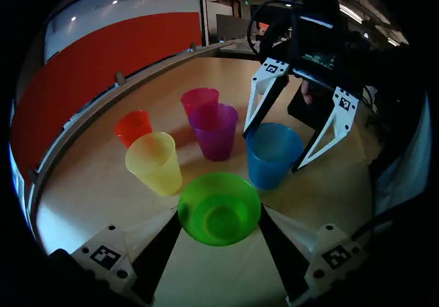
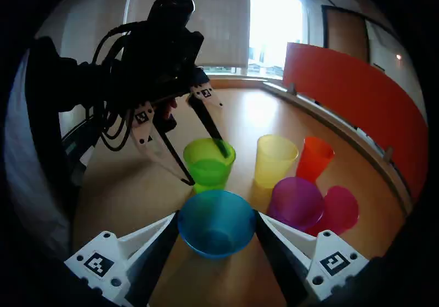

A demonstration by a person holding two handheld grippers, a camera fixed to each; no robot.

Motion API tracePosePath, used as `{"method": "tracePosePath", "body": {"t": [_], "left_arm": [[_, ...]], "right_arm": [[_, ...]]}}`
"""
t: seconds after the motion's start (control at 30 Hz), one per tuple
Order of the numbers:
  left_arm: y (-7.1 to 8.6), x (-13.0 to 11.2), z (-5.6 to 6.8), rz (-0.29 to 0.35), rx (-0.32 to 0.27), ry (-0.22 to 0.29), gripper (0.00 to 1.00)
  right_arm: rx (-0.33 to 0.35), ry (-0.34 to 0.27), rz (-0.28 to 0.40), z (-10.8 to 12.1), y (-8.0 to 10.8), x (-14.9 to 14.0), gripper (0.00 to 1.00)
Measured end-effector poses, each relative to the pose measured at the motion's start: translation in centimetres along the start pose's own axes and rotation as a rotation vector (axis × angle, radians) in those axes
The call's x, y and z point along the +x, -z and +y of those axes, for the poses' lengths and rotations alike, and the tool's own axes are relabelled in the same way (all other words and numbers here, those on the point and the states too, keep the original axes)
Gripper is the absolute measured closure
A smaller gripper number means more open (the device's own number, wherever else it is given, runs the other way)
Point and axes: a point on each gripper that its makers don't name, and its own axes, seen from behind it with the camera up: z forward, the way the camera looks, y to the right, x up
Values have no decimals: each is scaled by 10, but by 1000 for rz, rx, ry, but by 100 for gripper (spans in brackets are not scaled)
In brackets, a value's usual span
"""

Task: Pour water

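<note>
Pale wood makes up the counter [image 1: 99, 197], which runs along a long orange partition [image 1: 110, 49], with a bright window [image 2: 274, 27] at the far end in the right gripper view.

The left gripper [image 1: 219, 212] is closed to about cup width on a green cup [image 2: 208, 167], with both fingers against its sides. Facing it from the far side, the right gripper [image 2: 217, 220] clasps a blue cup [image 1: 273, 153] in the same way. The two cups stand close together, not touching, and both are upright. I cannot tell whether either is lifted off the wood. A darker band low in the green cup may be water, but the translucent plastic leaves that unsure.

Both cups look secured, so the grasp seems done and the pour itself not yet begun. The next move likely calls for lifting one cup, bringing its lip over the other's mouth, and tipping it slowly while the receiving cup is held level.

In the left gripper view, four spare cups crowd the left and far side. A yellow cup [image 1: 155, 161] stands just beside the green one. A purple cup [image 1: 215, 129] is near the blue one, with a pink cup [image 1: 198, 97] right behind it. An orange cup [image 1: 133, 126] is behind the yellow. A wide swing or tilt towards them could knock one over.
</note>
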Motion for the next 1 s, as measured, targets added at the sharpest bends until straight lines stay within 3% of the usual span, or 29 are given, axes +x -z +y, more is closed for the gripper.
{"method": "tracePosePath", "body": {"t": [0.67,1.0], "left_arm": [[4,-13,5,-31,3,-12,7],[18,-19,6,-55,10,-27,7]], "right_arm": [[-27,-12,-22,-1,13,-15,2],[-60,-33,-32,5,29,-28,2]]}}
